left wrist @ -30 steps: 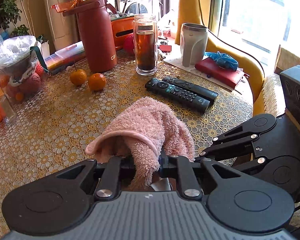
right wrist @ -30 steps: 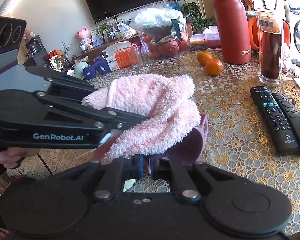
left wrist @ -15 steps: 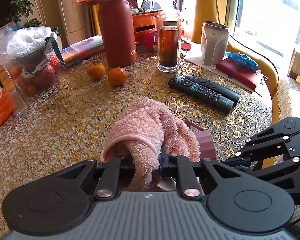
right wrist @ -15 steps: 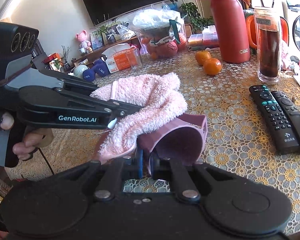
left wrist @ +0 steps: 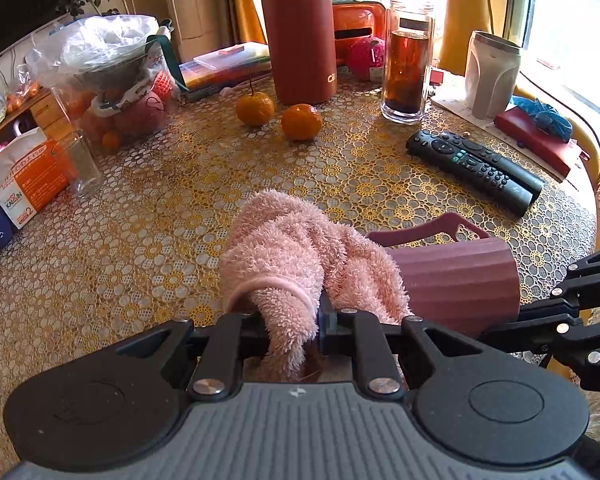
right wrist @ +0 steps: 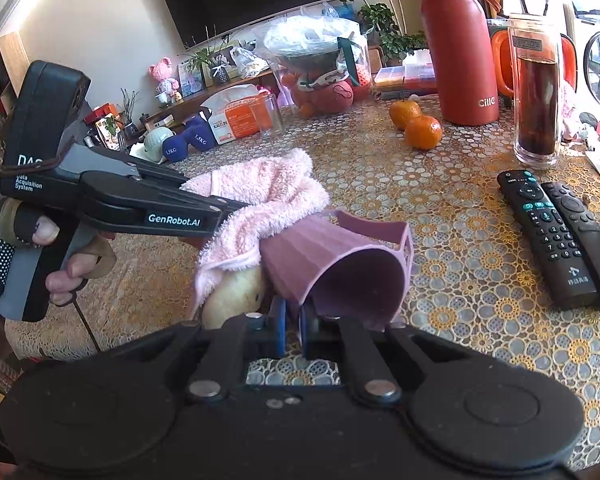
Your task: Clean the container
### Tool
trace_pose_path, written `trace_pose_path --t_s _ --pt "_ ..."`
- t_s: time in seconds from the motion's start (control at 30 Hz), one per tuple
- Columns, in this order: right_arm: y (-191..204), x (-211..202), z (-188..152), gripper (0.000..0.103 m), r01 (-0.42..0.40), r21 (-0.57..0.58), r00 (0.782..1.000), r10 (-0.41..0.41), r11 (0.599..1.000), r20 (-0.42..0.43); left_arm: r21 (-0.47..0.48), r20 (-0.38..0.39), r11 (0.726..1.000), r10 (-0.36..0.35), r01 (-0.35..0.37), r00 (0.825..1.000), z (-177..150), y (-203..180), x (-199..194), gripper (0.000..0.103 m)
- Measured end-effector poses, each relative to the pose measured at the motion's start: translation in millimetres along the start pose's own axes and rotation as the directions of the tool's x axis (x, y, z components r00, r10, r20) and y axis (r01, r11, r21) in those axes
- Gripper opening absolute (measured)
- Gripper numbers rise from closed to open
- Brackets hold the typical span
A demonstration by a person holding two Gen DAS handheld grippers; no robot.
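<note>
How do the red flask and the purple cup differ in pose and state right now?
Pose: the red flask stands upright on the table; the purple cup is tipped on its side, mouth toward the right wrist camera.
Contact: the flask stands free; the cup's rim is pinched by the right gripper, and the pink towel held by the left gripper drapes over its base.
Surface: flask smooth, cup ribbed.

Lace-covered table (left wrist: 140, 264); remotes (left wrist: 476, 164); oranges (left wrist: 300, 122)

— What does your left claw have?
— My left gripper (left wrist: 292, 320) pinches the pink towel (left wrist: 296, 256), which drapes against the ribbed mauve cup (left wrist: 460, 280).
— And the cup?
— Tipped sideways above the table (left wrist: 140, 240).
</note>
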State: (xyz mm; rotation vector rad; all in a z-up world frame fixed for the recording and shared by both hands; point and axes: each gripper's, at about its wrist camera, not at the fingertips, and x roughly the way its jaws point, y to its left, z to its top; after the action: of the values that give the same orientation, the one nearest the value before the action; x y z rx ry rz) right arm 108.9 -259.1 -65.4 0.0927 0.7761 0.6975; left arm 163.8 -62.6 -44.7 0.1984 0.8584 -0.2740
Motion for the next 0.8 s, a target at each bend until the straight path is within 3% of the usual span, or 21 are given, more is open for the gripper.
trace_pose_path --t_s 0.23,0.5,0.63,0.8 --pt "4.3 2.2 1.9 0.007 0.014 -0.016 1.0 -0.014 1.0 -0.008 -0.001 0.064 0.999 -0.033 0.033 0.997 -3.5 -0.2 -35.8 0.017" --pt "7.8 4.4 2.9 0.006 0.024 -0.029 1.0 -0.025 0.999 -0.011 0.062 0.148 0.988 -0.15 0.142 0.977 2.9 -28.5 -78.4 0.017" --pt "9.3 5.1 3.6 0.006 0.025 -0.038 1.0 -0.026 0.999 -0.009 0.102 0.156 0.974 -0.218 0.204 0.963 8.3 -47.9 -84.5 0.017" --pt "10.2 4.9 2.9 0.006 0.025 -0.044 1.0 -0.025 0.999 -0.007 0.13 0.117 0.971 -0.215 0.199 0.97 10.6 -62.6 -65.5 0.017"
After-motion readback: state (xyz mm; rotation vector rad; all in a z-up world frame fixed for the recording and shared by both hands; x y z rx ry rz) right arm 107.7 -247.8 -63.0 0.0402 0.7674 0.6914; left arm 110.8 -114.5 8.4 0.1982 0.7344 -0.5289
